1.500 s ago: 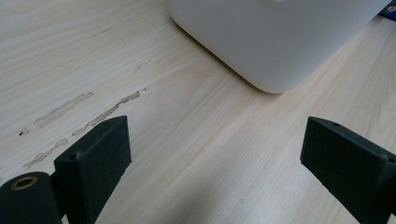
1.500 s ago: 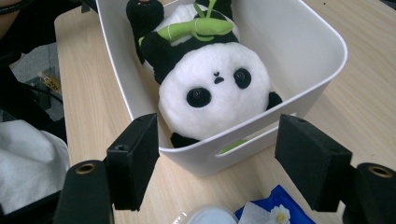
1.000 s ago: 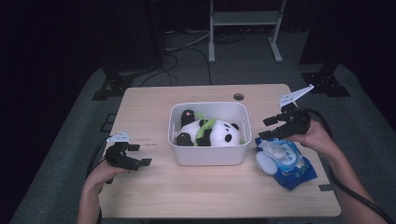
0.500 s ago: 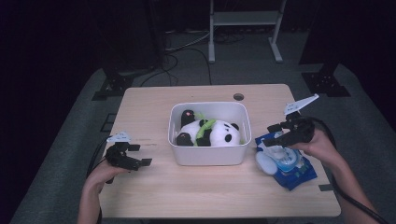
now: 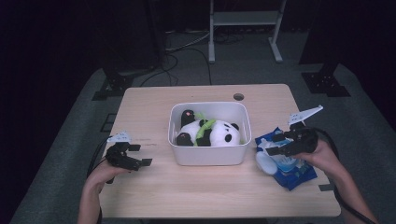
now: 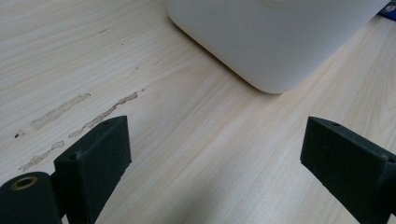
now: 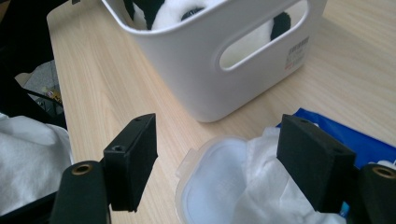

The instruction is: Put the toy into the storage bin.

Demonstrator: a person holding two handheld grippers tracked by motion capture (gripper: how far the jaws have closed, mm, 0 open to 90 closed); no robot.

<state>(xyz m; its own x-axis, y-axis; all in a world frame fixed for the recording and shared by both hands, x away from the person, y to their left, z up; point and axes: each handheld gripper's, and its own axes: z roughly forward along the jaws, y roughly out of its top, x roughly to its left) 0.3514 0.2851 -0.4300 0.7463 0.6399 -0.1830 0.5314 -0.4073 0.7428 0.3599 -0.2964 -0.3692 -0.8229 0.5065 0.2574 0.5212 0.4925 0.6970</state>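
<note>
A white plastic basket (image 5: pixel 209 156) stands mid-table with a black-and-white panda plush (image 5: pixel 212 132) lying in it. To its right lies a blue wet-wipe pack (image 5: pixel 292 169) with its white lid (image 5: pixel 265 163) flipped open and a tissue (image 7: pixel 280 186) sticking up. My right gripper (image 5: pixel 273 149) hovers just over that pack, open, its jaws either side of the tissue and lid (image 7: pixel 210 186) without pressing them. My left gripper (image 5: pixel 140 161) rests low over the bare table at the left, open and holding nothing; the basket's corner (image 6: pixel 275 42) lies ahead of it.
The wooden table (image 5: pixel 154 116) has a round cable hole (image 5: pixel 238 97) at its back edge. Faint scuff marks (image 6: pixel 79 114) run across the wood by the left gripper. Dark floor and a white metal stand (image 5: pixel 243 28) lie beyond the table. Black tape marks sit at the table's right edge (image 5: pixel 327 187).
My right gripper has come down and toward the near right, from above the basket's right side to just over the wipe pack. The left gripper has kept still.
</note>
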